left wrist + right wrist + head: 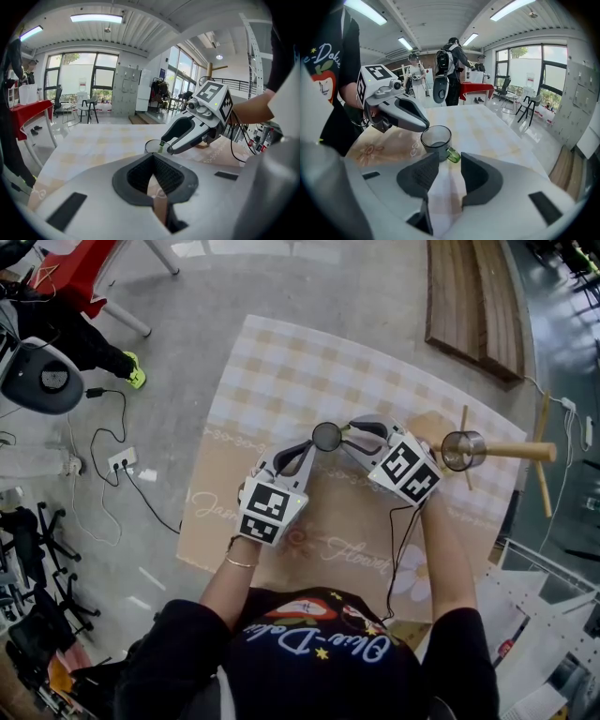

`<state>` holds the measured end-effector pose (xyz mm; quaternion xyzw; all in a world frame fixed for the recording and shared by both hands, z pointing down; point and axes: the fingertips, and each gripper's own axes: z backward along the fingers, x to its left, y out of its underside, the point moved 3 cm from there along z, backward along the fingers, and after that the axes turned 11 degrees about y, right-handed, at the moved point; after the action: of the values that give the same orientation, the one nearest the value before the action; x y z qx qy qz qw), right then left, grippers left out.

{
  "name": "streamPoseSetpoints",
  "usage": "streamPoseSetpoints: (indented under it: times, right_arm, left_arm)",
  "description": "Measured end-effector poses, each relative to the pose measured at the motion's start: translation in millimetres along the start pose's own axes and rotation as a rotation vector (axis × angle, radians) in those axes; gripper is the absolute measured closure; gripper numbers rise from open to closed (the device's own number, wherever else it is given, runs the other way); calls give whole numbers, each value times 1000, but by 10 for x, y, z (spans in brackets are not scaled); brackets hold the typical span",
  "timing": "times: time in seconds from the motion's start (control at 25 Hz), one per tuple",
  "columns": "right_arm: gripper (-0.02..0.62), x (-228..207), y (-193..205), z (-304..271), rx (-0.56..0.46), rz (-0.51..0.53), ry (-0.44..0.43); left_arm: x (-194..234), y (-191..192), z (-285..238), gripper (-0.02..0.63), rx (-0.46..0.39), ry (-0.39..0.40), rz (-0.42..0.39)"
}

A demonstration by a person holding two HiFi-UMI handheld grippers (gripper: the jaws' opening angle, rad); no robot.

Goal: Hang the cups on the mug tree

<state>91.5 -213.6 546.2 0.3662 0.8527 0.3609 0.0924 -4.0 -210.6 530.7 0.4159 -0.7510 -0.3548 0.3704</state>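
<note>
at the middle of the checked tablecloth (281, 371) the glass cup (326, 436) stands upright, the left gripper (313, 443), jaws together, just beside its rim as if steadying it while the right gripper (350, 431), jaws apart, lines up on the green handle (452, 155), the mug tree (511, 452) well apart

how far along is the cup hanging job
Done: one glass cup hangs on the mug tree. In hand: nothing gripped yet; the right tool is open, jaws just short of the green handle of the second cup, the left tool shut beside its rim. Left: grasp that cup and hang it.
</note>
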Motion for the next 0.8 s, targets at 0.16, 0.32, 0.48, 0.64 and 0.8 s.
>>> streamPoseSetpoints:
  times: [0.16,0.32,0.48,0.64,0.8]
  right_arm:
    - [441,5,-8,-18,4,5,-10]
    - [440,43,18,-46,22,27,-28]
    - [442,77,31,-87,44,58,-38]
    - [457,55,18,-128,57,84,-25]
    - [499,24,13,-138,79,103,-9]
  left_arm:
    - [52,-19,-4,603,1,-5,-7]
    - [118,-41,-18,603,-1,-16,-10]
    - [161,-64,-31,603,1,-23,-16]
    - [177,-64,-38,603,-3,-26,-13]
    - [181,-65,-39,603,-9,-26,-5]
